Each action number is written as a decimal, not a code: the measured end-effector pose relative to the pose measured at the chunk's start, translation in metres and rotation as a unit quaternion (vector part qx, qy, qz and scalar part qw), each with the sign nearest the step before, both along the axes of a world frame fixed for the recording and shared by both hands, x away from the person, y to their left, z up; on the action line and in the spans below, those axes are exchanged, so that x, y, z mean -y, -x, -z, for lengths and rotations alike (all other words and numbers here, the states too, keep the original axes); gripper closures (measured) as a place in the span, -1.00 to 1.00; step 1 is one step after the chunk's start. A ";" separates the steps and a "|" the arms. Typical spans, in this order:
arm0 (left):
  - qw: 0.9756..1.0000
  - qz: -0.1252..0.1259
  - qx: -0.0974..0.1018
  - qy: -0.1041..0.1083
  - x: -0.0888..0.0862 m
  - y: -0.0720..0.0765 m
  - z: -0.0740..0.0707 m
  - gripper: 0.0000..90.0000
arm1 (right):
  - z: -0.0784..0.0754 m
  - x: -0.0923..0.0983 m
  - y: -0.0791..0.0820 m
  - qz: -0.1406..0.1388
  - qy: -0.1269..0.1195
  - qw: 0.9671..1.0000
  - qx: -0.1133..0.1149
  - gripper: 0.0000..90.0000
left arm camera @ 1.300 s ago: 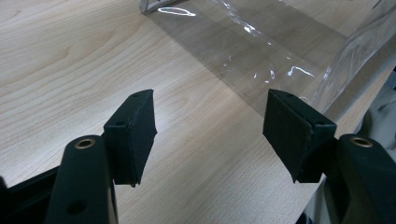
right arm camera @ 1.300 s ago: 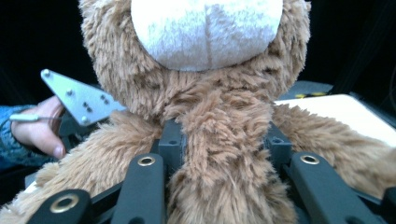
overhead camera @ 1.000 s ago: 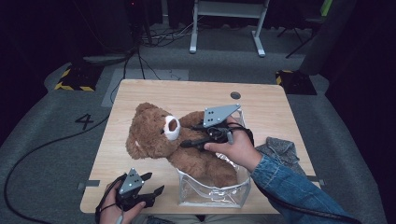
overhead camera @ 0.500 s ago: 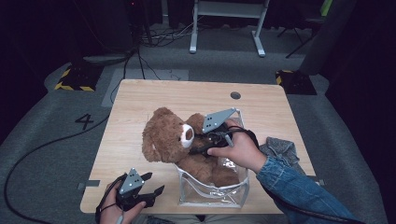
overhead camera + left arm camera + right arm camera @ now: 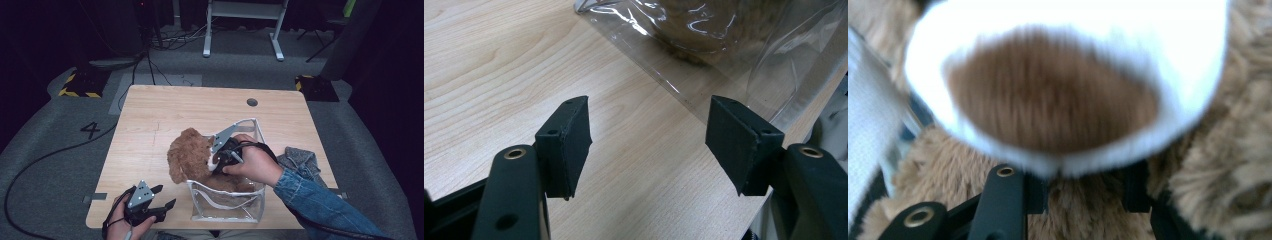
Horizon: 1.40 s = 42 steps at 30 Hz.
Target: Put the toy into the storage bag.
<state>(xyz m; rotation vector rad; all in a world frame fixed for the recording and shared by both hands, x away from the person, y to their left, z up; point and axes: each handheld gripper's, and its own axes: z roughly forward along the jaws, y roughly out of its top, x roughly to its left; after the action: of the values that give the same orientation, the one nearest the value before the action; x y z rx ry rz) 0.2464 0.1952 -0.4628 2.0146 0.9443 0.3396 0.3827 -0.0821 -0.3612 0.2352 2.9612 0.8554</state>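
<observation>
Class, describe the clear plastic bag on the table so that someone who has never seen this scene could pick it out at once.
Start at the light wooden table and look to its near edge, right of the middle. There stands the clear plastic bag, open at the top with white-trimmed edges, and a brown teddy bear sits partly inside it. It is see-through, unlike the crumpled grey cloth to its right.

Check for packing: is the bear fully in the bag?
Partly in. The bear's head sticks out over the bag's rim; its body sits inside.
</observation>
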 end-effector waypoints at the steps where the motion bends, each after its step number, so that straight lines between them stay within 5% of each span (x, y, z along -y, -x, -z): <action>1: 1.000 0.000 -0.001 0.000 0.000 0.000 0.000 -0.23 | 0.003 0.000 -0.001 -0.002 0.009 1.000 -0.003 0.42; 4: 1.000 0.003 -0.004 0.002 0.001 0.000 0.000 -0.23 | 0.004 0.000 -0.003 0.001 0.017 1.000 -0.016 0.43; 11: 1.000 0.004 -0.003 -0.001 0.002 0.000 0.001 -0.23 | 0.004 -0.008 -0.001 0.017 0.080 0.995 -0.061 0.44; 17: 1.000 0.002 -0.002 0.000 0.000 0.001 0.000 -0.23 | 0.011 -0.012 -0.002 0.003 0.083 0.991 -0.101 0.46; 19: 1.000 0.001 0.000 0.000 0.000 0.000 0.000 -0.23 | 0.011 -0.009 -0.003 0.003 0.077 0.992 -0.096 0.46; 25: 1.000 0.002 0.000 0.002 0.001 0.001 0.000 -0.23 | 0.014 0.007 -0.022 0.056 0.073 0.991 -0.100 0.47; 26: 1.000 0.000 -0.001 0.002 0.001 0.001 0.000 -0.23 | 0.015 0.009 -0.022 0.063 0.074 0.988 -0.116 0.47; 31: 1.000 0.008 -0.006 0.002 0.004 -0.001 0.002 -0.23 | 0.029 0.006 -0.010 -0.013 0.053 0.987 -0.154 0.47; 35: 1.000 0.007 -0.003 0.000 0.004 -0.001 0.001 -0.23 | 0.023 0.007 -0.016 0.028 0.063 0.991 -0.118 0.46; 36: 1.000 0.007 -0.003 0.000 0.004 -0.001 0.001 -0.23 | 0.025 0.008 -0.018 0.022 0.055 0.993 -0.104 0.45; 38: 1.000 0.004 -0.001 0.000 0.003 -0.001 0.001 -0.23 | 0.024 0.007 -0.015 0.030 0.066 0.991 -0.111 0.42; 42: 1.000 0.004 0.002 0.001 0.002 -0.001 0.000 -0.23 | 0.015 0.006 -0.011 0.022 0.055 0.994 -0.087 0.14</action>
<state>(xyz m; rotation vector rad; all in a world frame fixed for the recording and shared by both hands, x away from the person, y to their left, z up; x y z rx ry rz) 0.2472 0.1936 -0.4632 2.0141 0.9342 0.3371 0.3938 -0.0885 -0.3763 0.3871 3.1376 0.6970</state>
